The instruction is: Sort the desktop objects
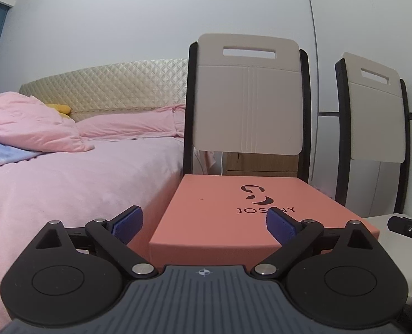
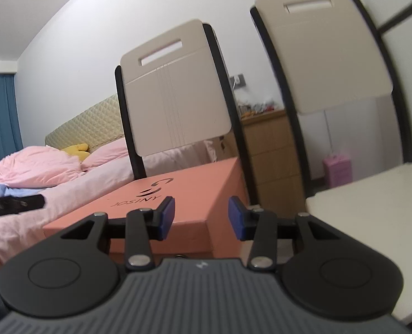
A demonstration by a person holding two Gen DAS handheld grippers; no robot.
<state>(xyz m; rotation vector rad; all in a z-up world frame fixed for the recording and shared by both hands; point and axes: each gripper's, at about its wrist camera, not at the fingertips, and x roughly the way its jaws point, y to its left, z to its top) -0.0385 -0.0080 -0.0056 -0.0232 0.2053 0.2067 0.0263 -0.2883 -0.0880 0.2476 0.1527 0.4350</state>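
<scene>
The left gripper (image 1: 203,226) is spread wide and grasps nothing; its blue pads (image 1: 128,224) stand either side of the near edge of a salmon-pink box (image 1: 220,206) printed JOSINY, one pad to the left of the box's near left corner, the other in front of its lid. Whether either pad touches the cardboard cannot be told from this low angle. The right gripper (image 2: 201,215) is about half parted and also empty, its pads (image 2: 168,214) framing the box's near right corner (image 2: 206,222) without a clear contact.

The box sits on the seat of a chair (image 1: 247,97) at 12 o'clock from the left gripper. A second chair (image 2: 325,55) stands at 1 o'clock in the right view, its pale seat (image 2: 372,208) bare at 3 o'clock. The bed (image 1: 67,181) with pink bedding lies at 9 to 10 o'clock. No bench shows here.

The step in hand looks like taking hold of the box with both grippers. To do it well, I would judge that each gripper should come level with the lid's side walls, one per side, and close squarely on the cardboard rather than on a corner. The lid may lift off alone if only it is gripped, so a hold low on the base seems safer. Pressure should be even, since thin card dents easily.
</scene>
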